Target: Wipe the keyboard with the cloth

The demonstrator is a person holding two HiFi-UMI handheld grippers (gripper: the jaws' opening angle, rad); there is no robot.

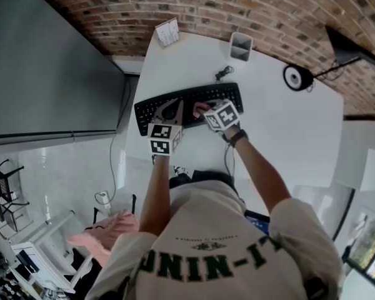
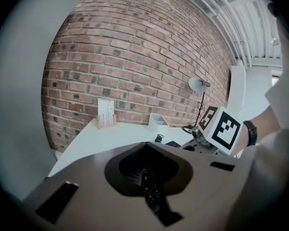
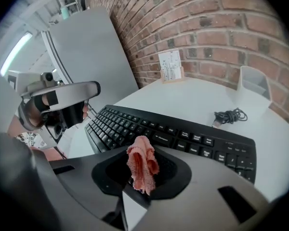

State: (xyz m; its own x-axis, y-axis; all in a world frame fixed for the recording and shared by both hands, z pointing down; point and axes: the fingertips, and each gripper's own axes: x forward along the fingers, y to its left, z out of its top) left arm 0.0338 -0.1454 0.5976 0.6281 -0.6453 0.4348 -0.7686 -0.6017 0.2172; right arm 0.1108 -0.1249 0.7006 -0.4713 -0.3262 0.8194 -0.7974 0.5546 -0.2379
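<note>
Keyboard (image 1: 190,96), black, lies on the white desk (image 1: 287,136) at 12 o'clock from the person. We find the pink cloth (image 3: 142,162) bunched and pinched between the jaws of the right gripper (image 3: 143,177), over the middle rows of keys. We cannot tell whether it touches them. At 9 o'clock of it the left gripper (image 2: 151,189) stands over the left keys, its jaws pressed together on nothing. We note a coiled cable (image 1: 223,74) at 12 o'clock of the keyboard, a white cup (image 1: 240,46) at 1 o'clock and a card stand (image 1: 167,32) at 11 o'clock, all apart from it.
</note>
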